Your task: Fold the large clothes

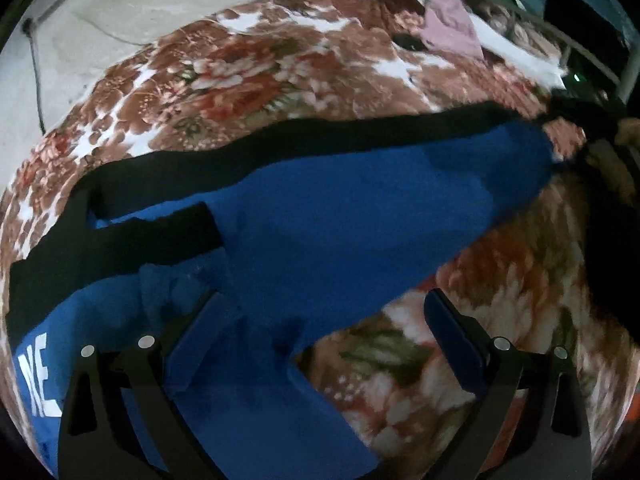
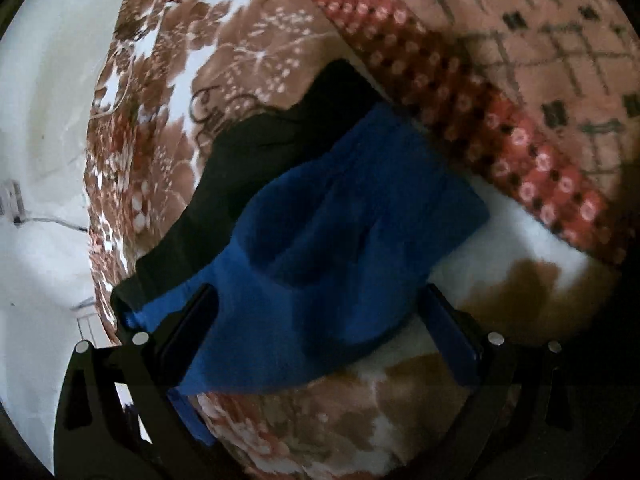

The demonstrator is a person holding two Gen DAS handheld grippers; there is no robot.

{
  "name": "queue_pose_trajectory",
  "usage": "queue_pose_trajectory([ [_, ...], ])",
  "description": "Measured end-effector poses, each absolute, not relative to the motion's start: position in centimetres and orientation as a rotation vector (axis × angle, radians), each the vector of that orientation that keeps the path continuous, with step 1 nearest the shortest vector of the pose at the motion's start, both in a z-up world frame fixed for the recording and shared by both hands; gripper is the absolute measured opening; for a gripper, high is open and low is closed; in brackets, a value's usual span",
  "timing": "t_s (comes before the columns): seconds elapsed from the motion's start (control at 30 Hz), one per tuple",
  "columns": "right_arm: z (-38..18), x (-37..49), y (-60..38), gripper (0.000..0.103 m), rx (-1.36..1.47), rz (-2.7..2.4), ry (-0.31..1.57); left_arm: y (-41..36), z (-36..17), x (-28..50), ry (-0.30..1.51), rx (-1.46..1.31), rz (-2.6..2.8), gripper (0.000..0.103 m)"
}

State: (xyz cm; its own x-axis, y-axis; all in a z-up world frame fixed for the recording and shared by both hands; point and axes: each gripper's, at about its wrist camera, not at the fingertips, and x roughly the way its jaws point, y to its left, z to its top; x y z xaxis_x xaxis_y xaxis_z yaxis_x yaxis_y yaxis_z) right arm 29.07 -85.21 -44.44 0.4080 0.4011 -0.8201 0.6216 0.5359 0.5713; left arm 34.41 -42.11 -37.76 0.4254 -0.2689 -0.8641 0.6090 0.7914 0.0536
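The large blue-and-black fabric garment (image 1: pixel 340 216) lies across the middle of both frames on a brown floral blanket (image 1: pixel 248 68). The left gripper (image 1: pixel 324 344) at lower centre hovers spread over its blue edge; the right gripper (image 2: pixel 320 336), also spread, straddles the blue cloth at lower centre.

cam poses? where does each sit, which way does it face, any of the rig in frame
Left wrist: on the left gripper, looking forward and down across the blue garment on the floral blanket; both its fingers show, apart.
Right wrist: on the right gripper, facing down at the garment's blue end; both fingers show, apart.
Shared: garment, blanket, pale wall.
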Motion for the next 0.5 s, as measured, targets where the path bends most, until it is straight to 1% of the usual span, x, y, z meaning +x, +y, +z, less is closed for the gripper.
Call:
queue_pose_trajectory([
  [0.1,-45.4,29.0,-86.4,0.099,1.176,-0.173,1.153,-41.1,-38.1,34.6,1.017,0.382,-0.575,0.097],
  [0.13,-45.4,29.0,-86.7,0.089,1.2,-0.162,1.133,-40.7,-38.0,34.6,1.025,0.373,-0.589,0.097],
  [0.17,-45.0,28.9,-86.9,0.054,1.187,-0.163,1.125,-40.4,-38.1,34.6,1.031,0.371,-0.603,0.097],
  [0.2,-44.8,28.9,-86.9,0.037,1.161,-0.17,1.131,-40.2,-38.2,34.6,1.035,0.381,-0.622,0.097],
  [0.23,-44.6,28.9,-86.9,0.023,1.143,-0.171,1.136,-40.1,-38.3,34.5,1.039,0.386,-0.639,0.097],
  [0.33,-43.6,28.9,-86.6,0.014,1.105,-0.15,1.136,-40.1,-39.0,34.4,1.04,0.413,-0.698,0.098],
  [0.43,-41.4,28.9,-86.0,0.011,1.024,-0.144,1.113,-39.9,-40.1,35.1,1.039,0.451,-0.676,0.097],
  [0.5,-38.9,29.4,-84.9,0.011,0.945,-0.135,1.093,-39.6,-40.8,35.8,1.047,0.449,-0.67,0.097],
])
